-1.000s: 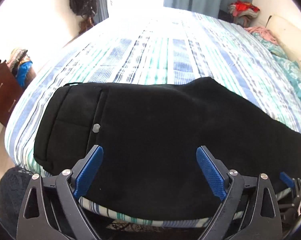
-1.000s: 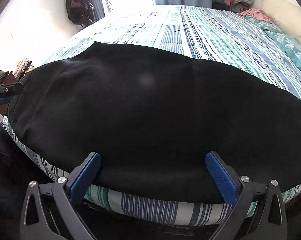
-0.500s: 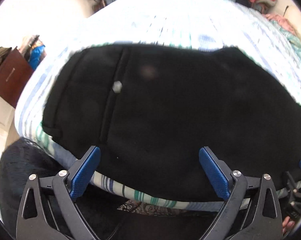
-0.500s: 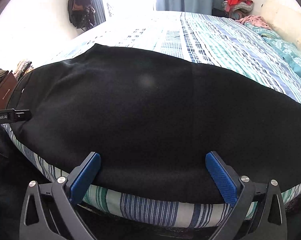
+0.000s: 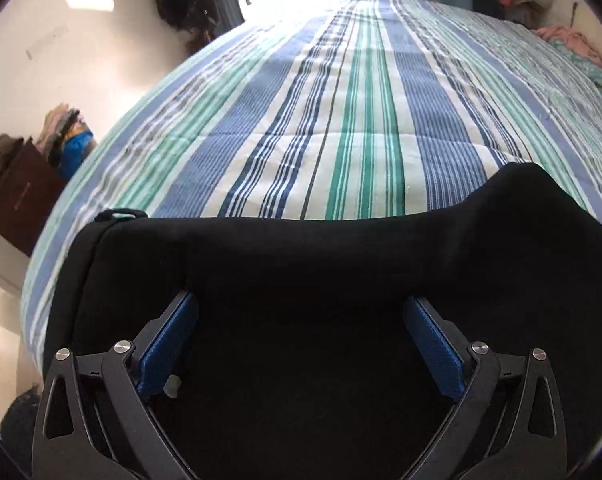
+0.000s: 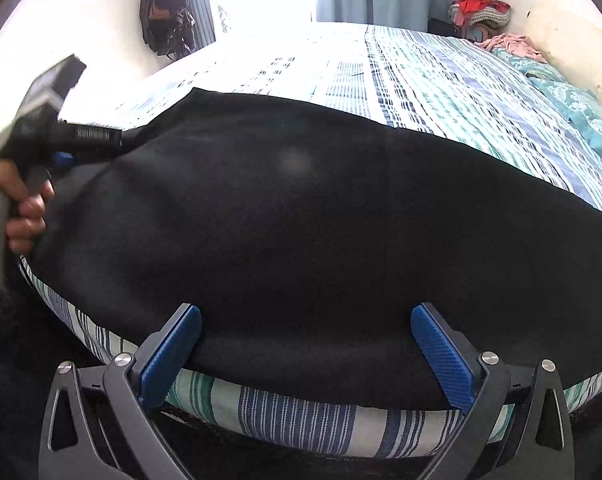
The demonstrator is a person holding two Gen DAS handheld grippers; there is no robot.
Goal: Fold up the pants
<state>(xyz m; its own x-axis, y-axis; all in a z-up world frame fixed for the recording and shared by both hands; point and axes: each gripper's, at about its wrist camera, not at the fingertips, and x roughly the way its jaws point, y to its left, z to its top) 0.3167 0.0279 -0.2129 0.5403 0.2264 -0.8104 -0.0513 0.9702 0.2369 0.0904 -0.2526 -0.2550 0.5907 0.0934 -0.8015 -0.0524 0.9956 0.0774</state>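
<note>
Left wrist view: left gripper, fingers still spread, has advanced over the pants waistband; right gripper likewise released, grasp imminent.

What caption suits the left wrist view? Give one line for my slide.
Open left gripper poised over the black pants on the striped bedspread.

Both tools, left and right, gape (jaws wide).
</note>
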